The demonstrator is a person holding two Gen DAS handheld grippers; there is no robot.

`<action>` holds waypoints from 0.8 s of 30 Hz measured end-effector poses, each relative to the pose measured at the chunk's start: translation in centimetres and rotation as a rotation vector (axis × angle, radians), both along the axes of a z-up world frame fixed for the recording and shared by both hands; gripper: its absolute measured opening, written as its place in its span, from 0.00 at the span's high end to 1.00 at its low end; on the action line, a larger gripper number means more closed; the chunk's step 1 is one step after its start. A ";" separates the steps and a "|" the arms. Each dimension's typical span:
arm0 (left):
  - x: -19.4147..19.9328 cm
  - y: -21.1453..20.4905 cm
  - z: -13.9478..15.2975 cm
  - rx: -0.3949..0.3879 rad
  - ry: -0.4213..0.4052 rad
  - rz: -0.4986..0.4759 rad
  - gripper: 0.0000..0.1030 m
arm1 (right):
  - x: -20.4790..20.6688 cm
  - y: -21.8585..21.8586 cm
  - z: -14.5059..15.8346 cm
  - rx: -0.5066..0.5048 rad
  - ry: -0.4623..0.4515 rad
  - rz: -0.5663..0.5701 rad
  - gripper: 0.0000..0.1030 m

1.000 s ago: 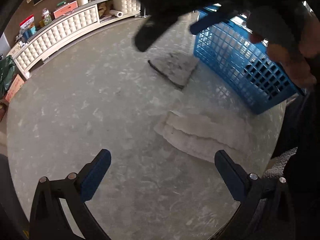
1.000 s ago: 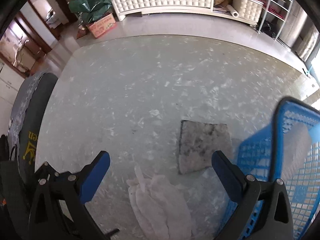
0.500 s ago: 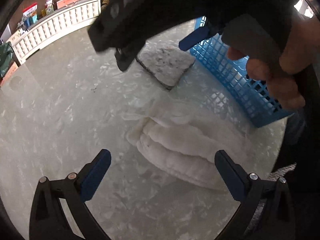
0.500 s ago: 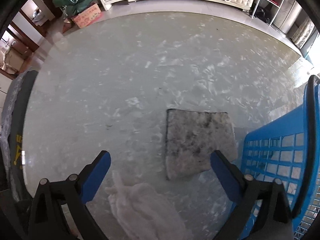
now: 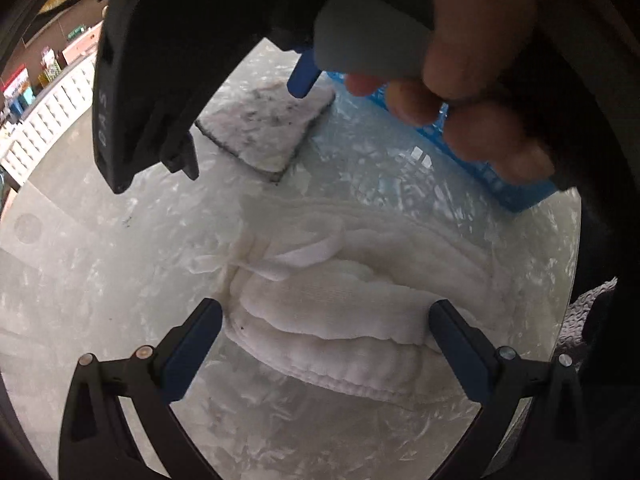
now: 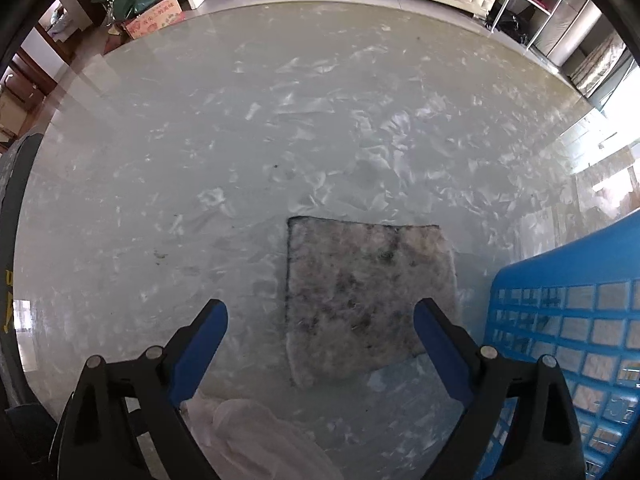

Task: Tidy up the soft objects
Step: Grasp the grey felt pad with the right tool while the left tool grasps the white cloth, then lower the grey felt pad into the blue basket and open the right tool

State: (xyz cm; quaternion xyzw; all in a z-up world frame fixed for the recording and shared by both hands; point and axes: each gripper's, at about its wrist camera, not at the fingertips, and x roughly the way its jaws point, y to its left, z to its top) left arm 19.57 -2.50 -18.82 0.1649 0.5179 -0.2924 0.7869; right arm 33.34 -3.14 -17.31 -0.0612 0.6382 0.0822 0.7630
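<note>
Both grippers stood wide, gripping nothing: left gripper [image 5: 324, 332] over the white cloth [image 5: 360, 280] on the table [image 6: 280, 120], right gripper [image 6: 320, 328] over the grey pad [image 6: 368, 300] beside the basket [image 6: 568, 340].

Daylit fisheye views of a glossy tabletop, one bright and sharp, one partly shaded.

In the right wrist view, daylight enters from the far right, where the scene washes out to near white; the glass tabletop [image 6: 280, 128] carries broad pale glare and a bright reflected patch at its left edge. Focus is crisp on the grey mat [image 6: 368, 292]. In the left wrist view, the right gripper [image 5: 240, 92] and the hand [image 5: 480, 80] holding it hang close to the lens, dark, soft and slightly blurred, shading the upper half. The white cloth [image 5: 360, 304] below is evenly lit but low in contrast. Both views bend straight lines strongly near the rim and end in a black circular vignette.
</note>
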 end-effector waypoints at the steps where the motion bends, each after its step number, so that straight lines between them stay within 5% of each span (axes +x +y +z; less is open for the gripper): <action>1: 0.3 0.1 -0.1 -0.003 0.014 0.004 0.00 | 0.1 -0.3 -0.3 0.002 0.006 -0.003 0.09; 7: 0.5 -0.6 -0.1 0.020 0.030 -0.017 0.12 | 0.1 -0.3 -1.2 -0.020 -0.002 0.008 0.11; 9: 0.7 -1.2 0.0 0.018 0.031 -0.022 0.26 | -0.5 -0.5 -1.5 -0.040 -0.008 0.020 0.18; 11: 0.4 -1.1 0.4 -0.004 0.033 -0.034 0.55 | -0.7 -1.0 -1.7 -0.052 -0.015 0.034 0.24; 15: 0.2 -0.6 0.7 -0.037 0.061 -0.041 0.80 | -1.4 -1.4 -1.6 -0.058 -0.038 0.037 0.39; 19: 0.2 0.6 0.6 -0.069 0.105 -0.026 0.86 | -2.0 -1.2 -1.6 -0.055 -0.062 0.050 0.61; 21: -0.3 1.0 0.5 -0.069 0.106 -0.018 0.86 | -2.2 -1.2 -1.6 -0.076 -0.076 0.056 0.84; 24: -0.3 2.6 0.7 -0.068 0.107 0.030 0.86 | -2.9 -1.1 -1.7 -0.101 -0.097 0.073 0.87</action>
